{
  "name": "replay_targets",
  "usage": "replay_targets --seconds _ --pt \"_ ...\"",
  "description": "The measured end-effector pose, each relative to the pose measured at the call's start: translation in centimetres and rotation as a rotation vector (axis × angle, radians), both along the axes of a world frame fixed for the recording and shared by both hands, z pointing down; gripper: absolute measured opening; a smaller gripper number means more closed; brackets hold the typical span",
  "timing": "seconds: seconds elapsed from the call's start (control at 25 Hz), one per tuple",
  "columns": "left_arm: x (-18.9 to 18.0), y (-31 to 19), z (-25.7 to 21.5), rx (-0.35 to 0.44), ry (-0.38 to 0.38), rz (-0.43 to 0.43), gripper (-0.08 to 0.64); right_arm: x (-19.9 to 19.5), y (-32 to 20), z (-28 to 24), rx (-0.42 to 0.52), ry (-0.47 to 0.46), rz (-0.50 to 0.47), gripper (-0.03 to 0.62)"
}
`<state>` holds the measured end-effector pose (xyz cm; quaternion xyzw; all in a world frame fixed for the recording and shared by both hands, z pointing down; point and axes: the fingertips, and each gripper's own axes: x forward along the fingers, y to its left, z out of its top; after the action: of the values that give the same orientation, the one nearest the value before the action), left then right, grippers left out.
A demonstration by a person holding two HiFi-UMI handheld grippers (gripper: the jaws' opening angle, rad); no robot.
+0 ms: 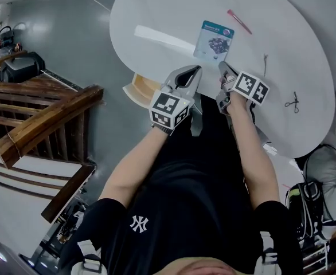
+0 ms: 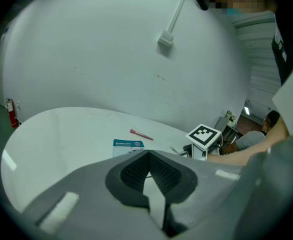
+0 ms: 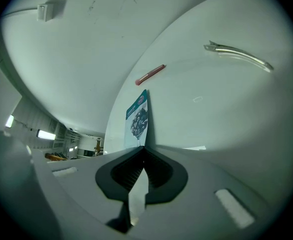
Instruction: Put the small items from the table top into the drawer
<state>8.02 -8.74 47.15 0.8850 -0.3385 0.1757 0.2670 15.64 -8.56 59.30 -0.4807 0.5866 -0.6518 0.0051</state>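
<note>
The left tool (image 1: 195,69) and right tool (image 1: 222,66) are both pressed together, empty, at frame centre. The flat packet (image 1: 214,39) lies just above on the table (image 1: 156,10); pinched badly, it may slide.

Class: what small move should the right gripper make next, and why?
Probably open the right gripper: its jaws are shut with nothing between them, and the packet lies on the table just ahead of its tips, the nearest item.
</note>
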Motion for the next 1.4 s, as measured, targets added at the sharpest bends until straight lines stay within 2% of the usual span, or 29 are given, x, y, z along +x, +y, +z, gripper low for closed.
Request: replay_targets --seconds 0.24,0.64,1.2,1.4 --pt "-1.7 1.1 -0.5 0.019 0.023 -0.001 0.0 -2.2 0.4 -2.5 0.051 -0.026 0.009 0.023" --pt "-7.7 3.1 -0.1 0.051 0.044 -0.025 0.0 -7.9 1.8 -3.7 0.098 -0.053 0.015 0.023" --pt "-17.1 7.3 0.9 0.053 0.066 -0.099 0.0 -18.6 6.0 -3.9 0.11 -0.067 -0.071 0.023" --pt "-18.0 8.7 1.8 0.045 0.063 -0.122 0.0 -20.2 7.3 -3.3 0.109 -0.081 -0.1 0.023"
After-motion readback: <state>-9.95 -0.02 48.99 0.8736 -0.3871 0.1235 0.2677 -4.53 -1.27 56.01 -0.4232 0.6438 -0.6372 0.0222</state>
